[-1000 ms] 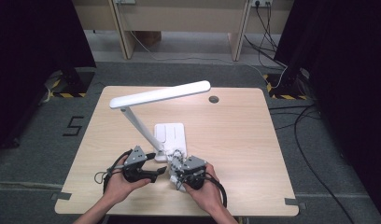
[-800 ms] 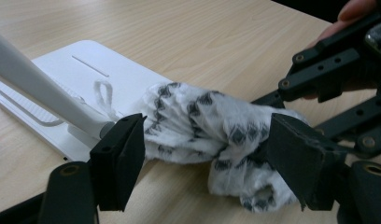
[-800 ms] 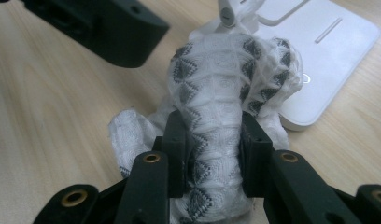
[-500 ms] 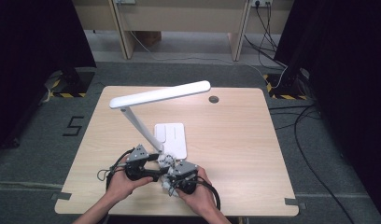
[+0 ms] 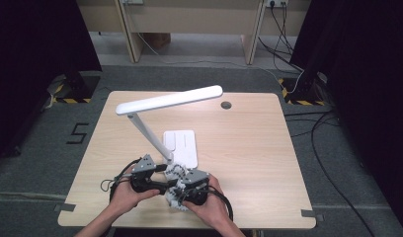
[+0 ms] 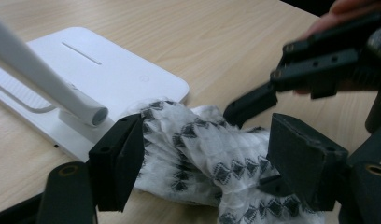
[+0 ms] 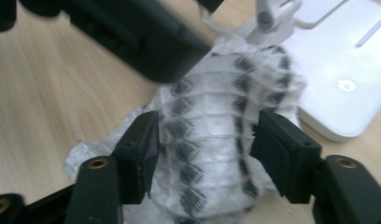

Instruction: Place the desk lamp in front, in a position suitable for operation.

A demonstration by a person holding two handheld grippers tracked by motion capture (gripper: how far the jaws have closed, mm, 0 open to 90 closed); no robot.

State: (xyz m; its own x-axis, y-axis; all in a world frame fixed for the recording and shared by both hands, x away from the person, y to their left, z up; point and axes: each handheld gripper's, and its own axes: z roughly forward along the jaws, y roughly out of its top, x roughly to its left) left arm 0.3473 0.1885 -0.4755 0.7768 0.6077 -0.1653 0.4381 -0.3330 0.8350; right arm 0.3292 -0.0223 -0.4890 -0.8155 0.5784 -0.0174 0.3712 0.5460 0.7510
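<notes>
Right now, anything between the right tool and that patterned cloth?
Nothing visible. The crumpled patterned cloth already sits between the jaws of the right tool, which have just been opening. The left tool straddles the cloth too. The lamp base lies just beyond, touching the cloth's far edge.

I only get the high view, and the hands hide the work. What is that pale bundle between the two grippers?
Observer: A crumpled white cloth printed with black diamonds.
Operator: Is the right gripper clamped on it?
Observer: No. The right gripper has just been opening its jaws; the cloth sits between them, and the pads look loose on it.
Operator: And the left gripper?
Observer: The left gripper stands open too, with the same cloth between its jaws.
</notes>
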